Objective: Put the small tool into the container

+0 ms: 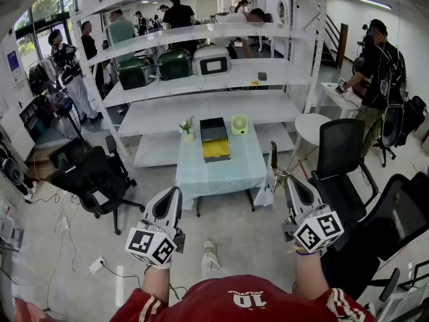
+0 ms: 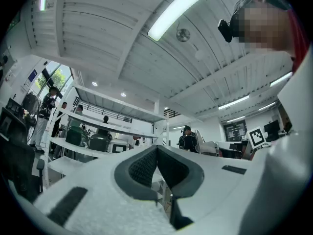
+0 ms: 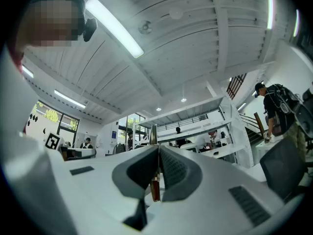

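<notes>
Pinches the small tool [image 3: 153,135] between the closed jaws of the right hand-held gripper [image 1: 289,180] at lower right of the head view, metal tip poking up past the pads. Shows the left hand-held gripper [image 1: 175,193] at lower left, jaws together on nothing. Has the black-and-yellow container [image 1: 215,139] on the tabletop [image 1: 201,173] at frame centre, well apart from both.

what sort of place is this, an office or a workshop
Likely an open lab or workshop office: long white metal shelving racks, black swivel office chairs, a small table under a pale blue cloth, people standing about.
</notes>
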### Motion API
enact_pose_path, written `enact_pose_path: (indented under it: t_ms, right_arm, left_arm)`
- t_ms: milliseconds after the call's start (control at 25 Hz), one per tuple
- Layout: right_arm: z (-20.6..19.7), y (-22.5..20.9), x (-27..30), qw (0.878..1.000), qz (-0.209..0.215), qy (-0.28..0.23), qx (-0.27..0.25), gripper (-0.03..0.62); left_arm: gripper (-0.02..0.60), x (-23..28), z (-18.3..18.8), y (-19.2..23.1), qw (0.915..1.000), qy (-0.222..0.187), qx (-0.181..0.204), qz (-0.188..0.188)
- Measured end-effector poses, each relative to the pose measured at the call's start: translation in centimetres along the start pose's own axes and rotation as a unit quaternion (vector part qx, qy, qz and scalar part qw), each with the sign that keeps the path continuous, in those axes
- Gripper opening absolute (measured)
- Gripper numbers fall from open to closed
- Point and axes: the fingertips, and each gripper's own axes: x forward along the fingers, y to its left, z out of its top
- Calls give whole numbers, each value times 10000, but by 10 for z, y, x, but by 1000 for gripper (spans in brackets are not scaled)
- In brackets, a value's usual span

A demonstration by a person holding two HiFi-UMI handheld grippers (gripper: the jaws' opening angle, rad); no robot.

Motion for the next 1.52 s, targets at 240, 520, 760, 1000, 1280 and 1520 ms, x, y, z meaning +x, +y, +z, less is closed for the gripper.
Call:
enact_pose_path:
  t_ms: [240,520,760,1000,1280,1520]
  right_arm:
    - [-8,-3,-3,9999,-101,63,-10,11]
    - [-23,-4,-1,9992,-255,246,-178,11]
    - [-33,5,7,9992,-146,364,-112,12]
    - [-37,8,14,9991,-131,395,-97,14]
    - [-41,6,20,9991,-139,393,-40,14]
    - [-47,0,24,9991,-163,395,-7,15]
  left_arm:
    - [-2,-2,-9,-2,10000,23,37,-58]
    - [-2,-2,-14,-3,10000,38,21,-69]
    - [-2,-3,-14,-2,10000,34,40,-58]
    - [-2,-4,-16,0,10000,48,9,-44]
    - [-2,0,-21,5,9999,100,40,-25]
    - [-2,5,-28,7,9999,131,36,-34]
